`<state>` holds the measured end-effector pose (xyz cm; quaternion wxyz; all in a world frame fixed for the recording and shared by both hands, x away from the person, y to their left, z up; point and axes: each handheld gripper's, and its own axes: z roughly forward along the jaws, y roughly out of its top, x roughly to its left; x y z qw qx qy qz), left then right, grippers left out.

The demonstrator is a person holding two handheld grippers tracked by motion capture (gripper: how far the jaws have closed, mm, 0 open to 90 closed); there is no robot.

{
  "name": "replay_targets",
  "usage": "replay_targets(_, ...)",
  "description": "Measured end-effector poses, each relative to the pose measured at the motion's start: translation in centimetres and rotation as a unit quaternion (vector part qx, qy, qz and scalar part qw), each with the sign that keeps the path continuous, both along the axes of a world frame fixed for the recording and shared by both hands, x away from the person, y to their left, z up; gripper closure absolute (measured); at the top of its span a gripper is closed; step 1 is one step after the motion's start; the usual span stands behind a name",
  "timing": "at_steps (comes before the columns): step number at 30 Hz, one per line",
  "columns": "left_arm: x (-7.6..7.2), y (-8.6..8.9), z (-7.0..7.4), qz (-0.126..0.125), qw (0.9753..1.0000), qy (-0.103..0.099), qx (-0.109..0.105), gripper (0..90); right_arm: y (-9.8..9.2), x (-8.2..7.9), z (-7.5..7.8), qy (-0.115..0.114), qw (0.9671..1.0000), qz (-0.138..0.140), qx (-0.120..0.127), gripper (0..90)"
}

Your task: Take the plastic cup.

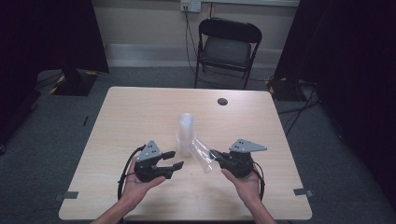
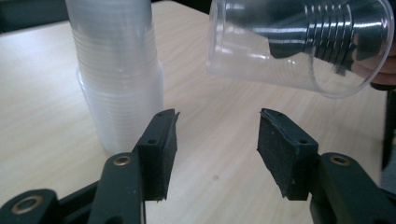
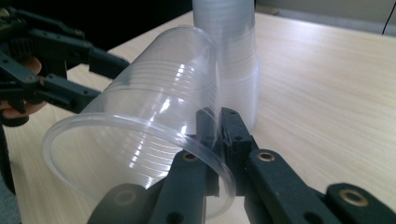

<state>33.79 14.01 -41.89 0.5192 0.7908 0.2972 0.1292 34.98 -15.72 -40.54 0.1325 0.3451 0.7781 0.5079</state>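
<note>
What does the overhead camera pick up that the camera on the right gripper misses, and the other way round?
High view alone: the whole table with its dark round hole, a folding chair behind it, and both of the person's hands.
Right gripper view alone: close up, the right gripper has its jaws pinched on the wall of the single clear cup at its rim.
Both: that tilted cup, the upright stack of cups beside it, and the open left gripper.
</note>
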Motion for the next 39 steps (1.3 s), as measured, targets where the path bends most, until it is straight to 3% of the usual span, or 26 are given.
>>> replay_targets(1,0.1,-0.1,0.0,-0.014,0.9999,0.003,-0.002,48.6,0.0,0.0,0.0,0.006,1.0,0.001,-0.001,87.5)
replay_targets(2,0.0,-0.3,-0.1,-0.028,0.9996,-0.006,0.002,47.3,0.0,0.1,0.0,0.011,0.9999,0.001,-0.006,87.7)
replay_targets(3,-0.1,-0.5,-0.2,-0.028,0.9994,-0.017,0.016,46.4,0.0,0.1,-0.1,0.017,0.9998,0.002,-0.009,87.9)
replay_targets(7,-0.6,-1.2,-0.3,-0.043,0.9978,-0.039,0.03,47.2,-0.1,0.4,-0.2,0.043,0.9988,0.012,-0.022,88.2)
replay_targets(12,-0.9,-1.6,-0.3,-0.063,0.9963,-0.022,0.053,46.5,0.0,0.6,-0.5,0.075,0.9962,0.022,-0.039,88.4)
replay_targets(15,-1.0,-1.8,-0.3,-0.064,0.9949,-0.027,0.073,39.3,0.2,0.7,-0.7,0.093,0.9939,0.033,-0.05,88.5)
replay_targets(17,-1.0,-2.0,-0.4,-0.067,0.9949,-0.023,0.072,32.0,0.3,0.8,-0.8,0.106,0.9921,0.039,-0.056,88.6)
replay_targets(24,-1.1,-2.2,-0.7,-0.079,0.99,-0.05,0.106,20.1,0.8,0.9,-1.1,0.137,0.9865,0.061,-0.067,88.6)
replay_targets(28,-1.2,-2.4,-0.8,-0.086,0.9866,-0.064,0.123,18.5,1.1,0.9,-1.4,0.156,0.9826,0.069,-0.074,88.6)
replay_targets(32,-1.4,-2.9,-1.1,-0.095,0.9815,-0.08,0.145,17.7,1.4,1.0,-1.6,0.165,0.9802,0.076,-0.077,88.6)
replay_targets(36,-1.7,-3.5,-1.4,-0.111,0.9742,-0.097,0.171,17.7,1.8,1.1,-1.7,0.176,0.9775,0.088,-0.076,88.6)
replay_targets(37,-1.8,-3.7,-1.5,-0.11,0.9737,-0.099,0.173,17.7,1.9,1.1,-1.7,0.181,0.9761,0.091,-0.079,88.6)
replay_targets(39,-1.9,-3.9,-1.6,-0.116,0.9705,-0.106,0.183,17.5,2.2,1.1,-1.9,0.188,0.9739,0.096,-0.082,88.5)
